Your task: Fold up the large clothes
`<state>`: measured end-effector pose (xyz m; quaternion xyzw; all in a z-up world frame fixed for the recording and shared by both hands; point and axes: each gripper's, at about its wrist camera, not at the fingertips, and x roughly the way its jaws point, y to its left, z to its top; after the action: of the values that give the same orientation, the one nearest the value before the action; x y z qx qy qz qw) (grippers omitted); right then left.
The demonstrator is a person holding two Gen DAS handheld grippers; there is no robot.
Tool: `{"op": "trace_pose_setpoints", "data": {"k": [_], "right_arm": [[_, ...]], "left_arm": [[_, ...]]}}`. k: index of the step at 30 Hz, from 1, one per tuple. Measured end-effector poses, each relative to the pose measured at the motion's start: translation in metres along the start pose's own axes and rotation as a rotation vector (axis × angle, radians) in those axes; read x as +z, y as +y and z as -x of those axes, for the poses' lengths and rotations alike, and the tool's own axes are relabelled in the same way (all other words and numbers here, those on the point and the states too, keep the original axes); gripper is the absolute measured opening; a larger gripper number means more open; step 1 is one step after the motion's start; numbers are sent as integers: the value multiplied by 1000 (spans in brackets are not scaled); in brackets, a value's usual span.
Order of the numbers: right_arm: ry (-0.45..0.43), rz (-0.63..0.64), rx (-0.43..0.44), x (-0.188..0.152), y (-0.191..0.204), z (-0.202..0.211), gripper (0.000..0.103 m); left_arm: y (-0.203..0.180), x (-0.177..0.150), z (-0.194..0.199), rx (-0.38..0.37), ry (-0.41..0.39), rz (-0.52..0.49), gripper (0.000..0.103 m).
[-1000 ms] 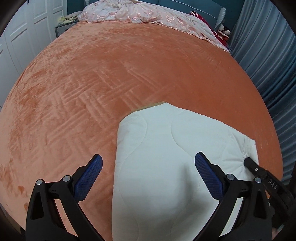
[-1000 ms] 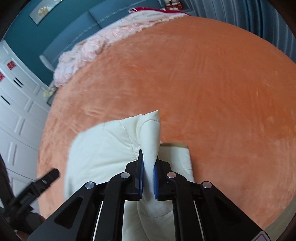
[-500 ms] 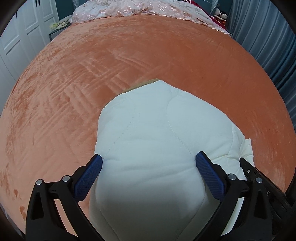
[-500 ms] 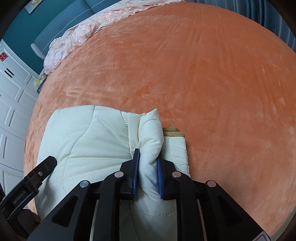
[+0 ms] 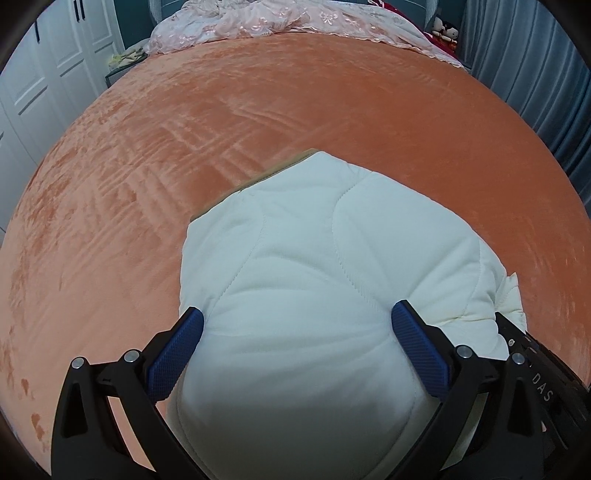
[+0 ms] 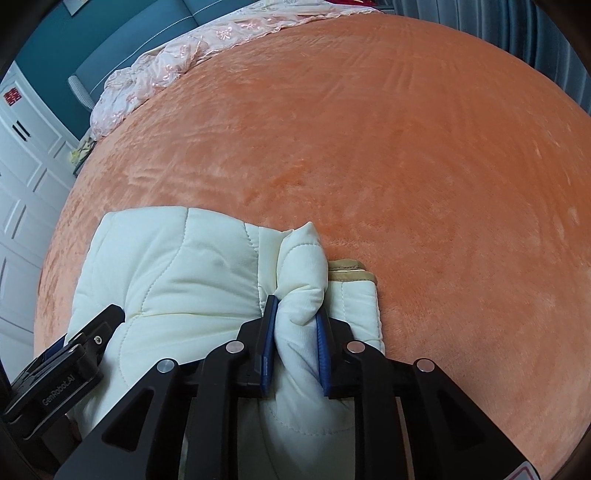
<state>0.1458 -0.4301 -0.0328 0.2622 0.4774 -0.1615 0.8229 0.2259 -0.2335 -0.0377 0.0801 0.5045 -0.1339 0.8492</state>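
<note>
A cream quilted padded garment (image 5: 317, 266) lies folded into a thick bundle on the orange bed cover (image 5: 258, 122). My left gripper (image 5: 295, 321) is open, its blue pads either side of the bundle's near end, resting over it. In the right wrist view the garment (image 6: 177, 266) shows with a tan-trimmed lower layer (image 6: 354, 273) at its right edge. My right gripper (image 6: 295, 314) is shut on a bunched fold of the garment. The left gripper's body (image 6: 74, 365) shows at the lower left of that view.
A pink floral bedspread (image 5: 288, 18) is heaped at the bed's far end. White wardrobe doors (image 5: 44, 62) stand on the left, grey-blue curtains (image 5: 535, 62) on the right. A teal headboard (image 6: 122, 48) is behind the bed.
The garment bundle has been brought over and now lies under my left gripper, which straddles it. My right gripper has kept its grip and lowered the fold toward the bed.
</note>
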Motion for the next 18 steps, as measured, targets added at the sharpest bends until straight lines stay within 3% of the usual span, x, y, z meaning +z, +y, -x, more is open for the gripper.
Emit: {"op": "trace_pose_setpoints", "data": {"k": [14, 16, 18], "right_arm": [[-61, -23, 57, -5, -7, -3, 19], [-76, -39, 80, -7, -11, 2, 21], [-81, -60, 82, -8, -13, 14, 31]], "left_arm": [[-2, -4, -11, 39, -56, 3, 98], [0, -5, -8, 31, -62, 8, 98], [4, -5, -3, 10, -65, 15, 98]]}}
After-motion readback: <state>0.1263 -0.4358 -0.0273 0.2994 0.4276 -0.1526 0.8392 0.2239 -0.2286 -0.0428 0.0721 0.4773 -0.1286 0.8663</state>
